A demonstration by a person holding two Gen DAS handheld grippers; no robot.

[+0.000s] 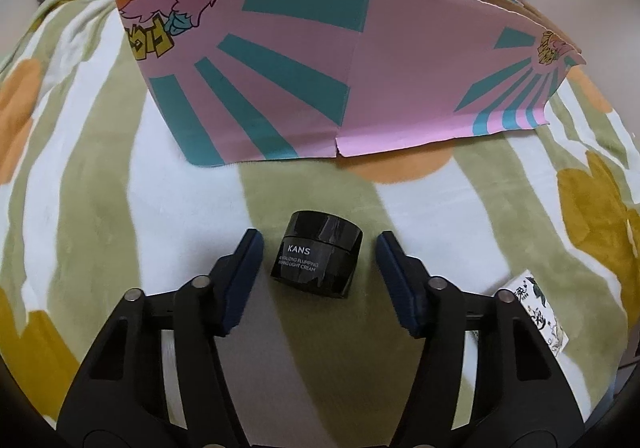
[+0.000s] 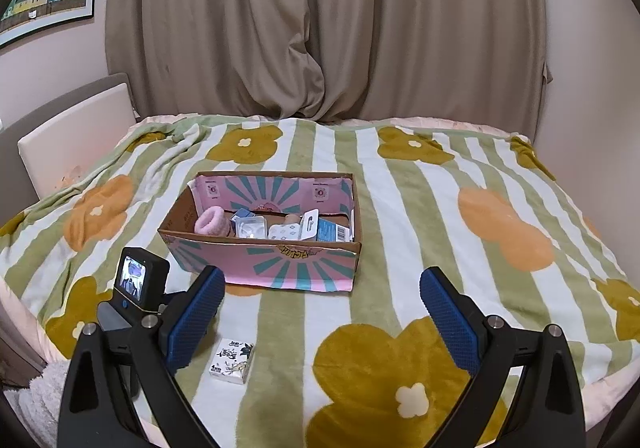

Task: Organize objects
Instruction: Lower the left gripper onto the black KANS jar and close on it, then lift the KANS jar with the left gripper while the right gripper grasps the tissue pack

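The left hand-held gripper (image 1: pixel 319 248) hung low over the bed, its jaws apart on either side of a black cream jar (image 1: pixel 317 253), with a gap showing between each blue pad (image 1: pixel 248 260) and the jar, so nothing was gripped. The jar stood upright on the striped, flowered blanket (image 1: pixel 120 168), just on the near side of the pink and teal cardboard box (image 1: pixel 360 88). A small white printed packet (image 1: pixel 538 312) lay on the blanket to the right of that gripper. In the right wrist view, the right hand-held gripper (image 2: pixel 322 302) stood wide open and empty, above the blanket and nearer than the box (image 2: pixel 264 260). The open box held a pink fuzzy item (image 2: pixel 211 223), blister packs (image 2: pixel 251 227) and small cartons. The same packet (image 2: pixel 233 361) lay near the right gripper's left finger.
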